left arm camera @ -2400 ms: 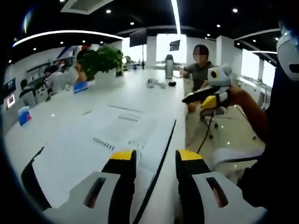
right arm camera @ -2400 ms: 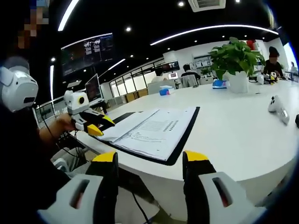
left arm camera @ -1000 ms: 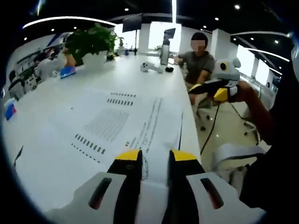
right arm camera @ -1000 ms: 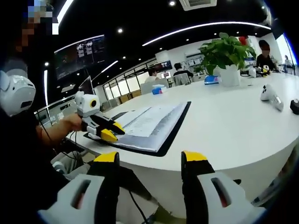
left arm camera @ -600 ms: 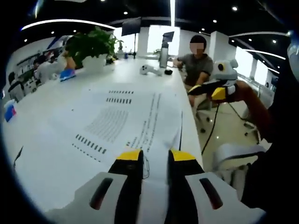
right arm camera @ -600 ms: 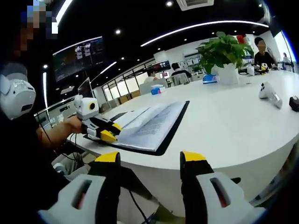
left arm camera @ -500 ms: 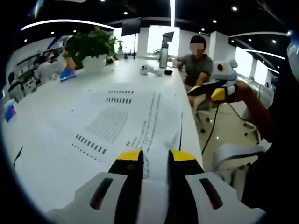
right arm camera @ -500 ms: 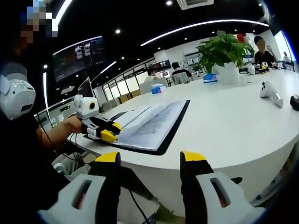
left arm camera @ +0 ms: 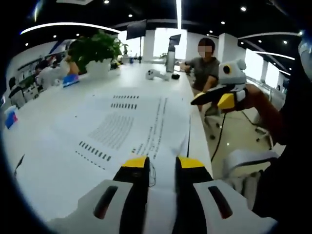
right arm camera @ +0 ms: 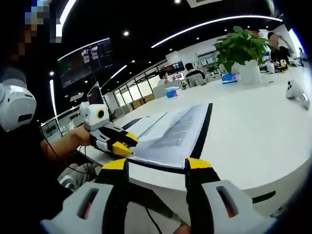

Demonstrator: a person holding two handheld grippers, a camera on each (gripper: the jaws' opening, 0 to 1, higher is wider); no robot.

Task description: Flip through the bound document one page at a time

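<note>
document (right arm camera: 170, 131) open flat on table (right arm camera: 253, 122) | left gripper (left arm camera: 157, 163) clenched on a page edge, lift not begun | right gripper (right arm camera: 157, 165) released, off table edge | pages left: cannot tell

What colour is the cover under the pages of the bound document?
Black, seen as a dark border on the bound document, best in the right gripper view.

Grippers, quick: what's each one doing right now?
Left gripper: jaws closed on the near edge of a page of the bound document.
Right gripper: jaws open, holding nothing, short of the table.
</note>
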